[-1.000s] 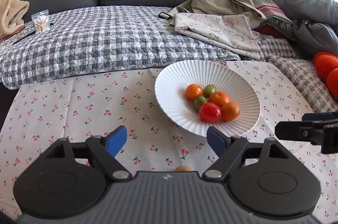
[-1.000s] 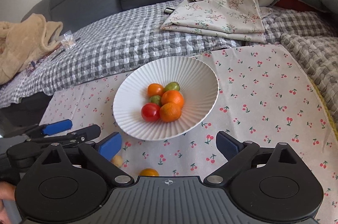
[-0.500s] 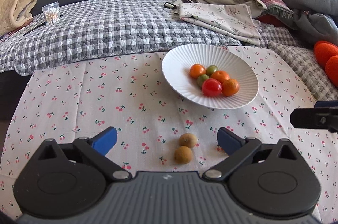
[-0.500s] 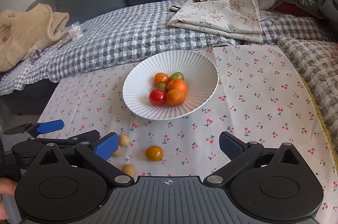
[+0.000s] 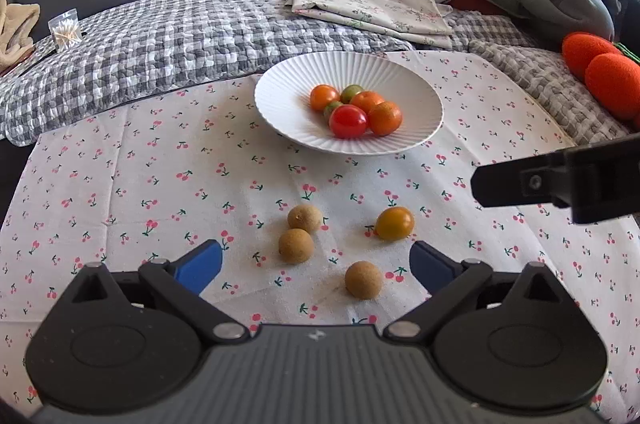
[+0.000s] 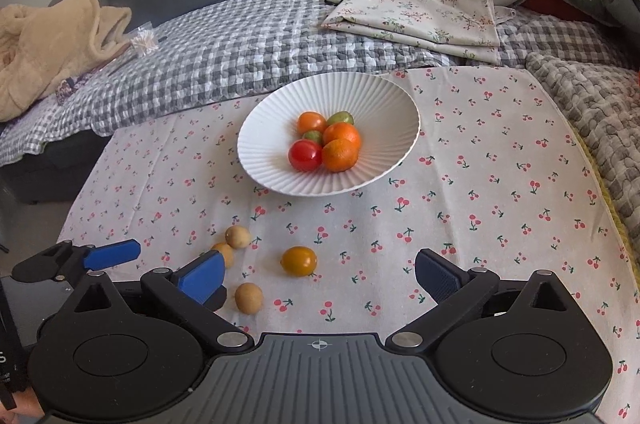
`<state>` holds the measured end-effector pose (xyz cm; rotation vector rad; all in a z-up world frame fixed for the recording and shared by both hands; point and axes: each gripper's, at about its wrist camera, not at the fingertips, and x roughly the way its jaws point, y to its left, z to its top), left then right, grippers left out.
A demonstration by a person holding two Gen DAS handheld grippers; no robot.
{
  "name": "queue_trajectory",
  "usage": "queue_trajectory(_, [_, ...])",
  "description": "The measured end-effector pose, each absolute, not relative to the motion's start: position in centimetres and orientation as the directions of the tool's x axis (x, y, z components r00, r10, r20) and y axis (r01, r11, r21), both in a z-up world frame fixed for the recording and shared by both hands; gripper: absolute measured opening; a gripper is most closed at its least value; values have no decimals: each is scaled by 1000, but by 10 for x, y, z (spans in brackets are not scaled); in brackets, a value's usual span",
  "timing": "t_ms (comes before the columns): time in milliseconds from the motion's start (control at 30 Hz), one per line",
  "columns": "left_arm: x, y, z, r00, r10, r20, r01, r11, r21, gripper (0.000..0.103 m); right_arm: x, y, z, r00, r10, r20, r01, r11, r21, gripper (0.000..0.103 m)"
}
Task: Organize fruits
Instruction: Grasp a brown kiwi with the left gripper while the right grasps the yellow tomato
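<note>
A white ribbed plate (image 5: pixel 280 104) (image 6: pixel 264 152) on the cherry-print cloth holds several small tomatoes and oranges, a red tomato (image 5: pixel 347 121) (image 6: pixel 305 155) in front. On the cloth nearer to me lie three brown longans (image 5: pixel 305 218) (image 5: pixel 295 245) (image 5: pixel 363 280) and a yellow-orange tomato (image 5: pixel 394 223) (image 6: pixel 298 261). My left gripper (image 5: pixel 316 266) is open and empty, just above the loose fruit. My right gripper (image 6: pixel 318 274) is open and empty, with the yellow-orange tomato just ahead between its fingers. A longan (image 6: pixel 248 298) lies by its left finger.
The cloth (image 5: pixel 120 184) covers a low table in front of a grey sofa with a checked quilt (image 5: pixel 180 36), folded floral fabric (image 5: pixel 372 4) and a beige blanket (image 6: pixel 44 40). Orange plush items (image 5: pixel 600 72) lie at the right. A bag of cotton swabs (image 5: pixel 66 30) sits at the left.
Both grippers have pulled back from the plate toward me. The loose longans and yellow-orange tomato have come into view in front of the fingers. Both grippers stay open.
</note>
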<state>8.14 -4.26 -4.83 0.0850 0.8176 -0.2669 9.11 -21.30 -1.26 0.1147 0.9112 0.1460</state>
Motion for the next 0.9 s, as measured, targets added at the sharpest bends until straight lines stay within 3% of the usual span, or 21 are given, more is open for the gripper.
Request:
queue_trajectory(167, [79, -49, -56, 645, -218, -733, 292, 956, -28, 96, 94, -214, -18, 597, 162, -786, -70, 986, 151, 102])
queue_trajectory(300, [80, -52, -60, 629, -229, -743, 312, 950, -29, 85, 94, -215, -19, 598, 155, -786, -63, 987, 146, 102])
queue_trajectory(567, [81, -54, -70, 612, -263, -746, 333, 941, -58, 75, 98, -216, -25, 588, 134, -797, -48, 990, 131, 102])
queue_trajectory(767, [85, -63, -88, 577, -278, -768, 355, 932, -71, 51, 100, -217, -30, 584, 122, -802, -40, 992, 122, 102])
queue_trajectory(833, [86, -67, -93, 575, -252, -779, 353, 935, -42, 39, 101, -218, -32, 582, 123, -804, -39, 992, 123, 102])
queue_trajectory(867, [87, -67, -96, 569, -242, -786, 347, 937, -37, 27, 101, -218, -33, 582, 123, -804, -39, 992, 123, 102])
queue_trajectory(900, [87, -67, -98, 561, -240, -792, 343, 938, -41, 24, 102, -218, -35, 582, 123, -804, -39, 992, 123, 102])
